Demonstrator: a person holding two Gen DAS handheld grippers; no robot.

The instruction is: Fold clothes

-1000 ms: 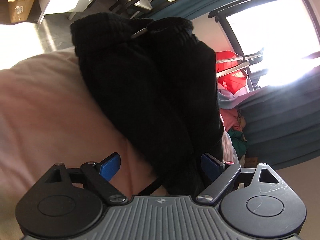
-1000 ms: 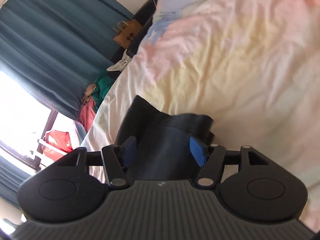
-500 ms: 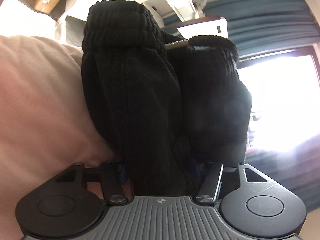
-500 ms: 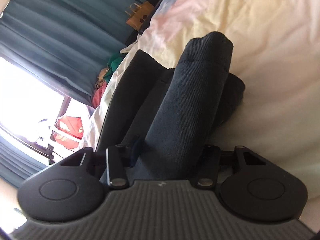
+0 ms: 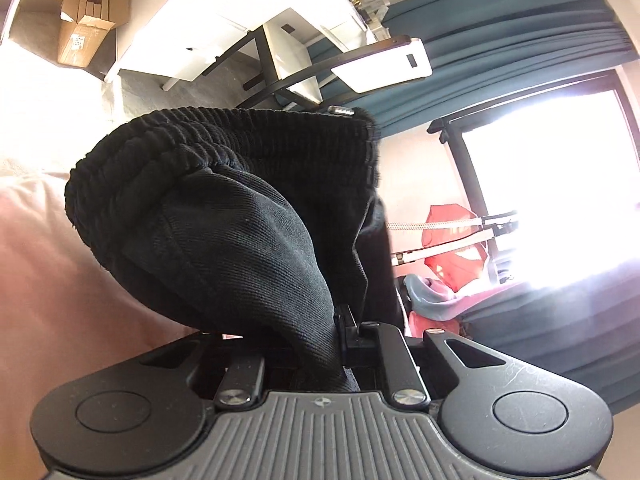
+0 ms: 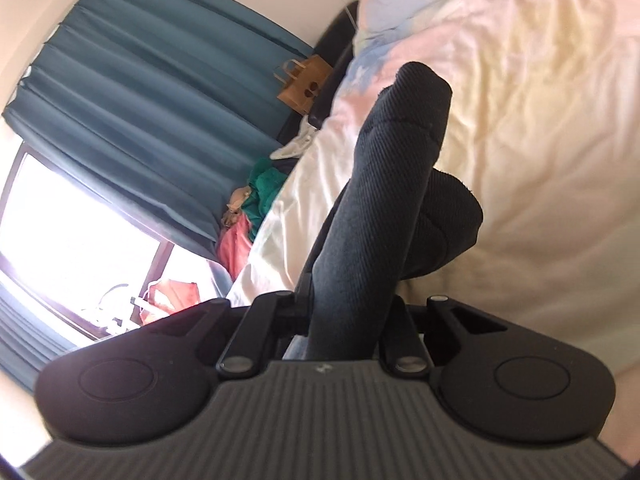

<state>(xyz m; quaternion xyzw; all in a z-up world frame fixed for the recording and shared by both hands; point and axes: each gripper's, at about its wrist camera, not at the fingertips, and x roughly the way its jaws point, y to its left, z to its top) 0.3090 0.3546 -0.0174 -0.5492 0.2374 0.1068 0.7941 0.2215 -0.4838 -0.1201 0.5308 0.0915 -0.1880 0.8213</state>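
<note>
A black garment with a ribbed elastic waistband [image 5: 240, 240] hangs over the pale pink and yellow duvet [image 5: 48, 280]. My left gripper [image 5: 340, 332] grips it just below the waistband; its jaws are closing, with the cloth bunched and pinched between them. In the right wrist view the same dark garment [image 6: 400, 152] rises as a folded ridge above the duvet [image 6: 540, 120]. My right gripper [image 6: 344, 312] is closing on it too, and the fabric fills the gap between its jaws. The fabric hides the pads of both grippers.
Beyond the bed stand a white desk [image 5: 224, 32], a cardboard box [image 5: 86, 20] and a bright window [image 5: 560, 184] with a red item on a rack [image 5: 452, 236]. Teal curtains [image 6: 140, 100], a paper bag [image 6: 304, 88] and piled clothes [image 6: 260, 196] line the bedside.
Both grippers went from wide open around the garment to pinched on it. The left one rose, and the cloth now stands up off the duvet in both views.
</note>
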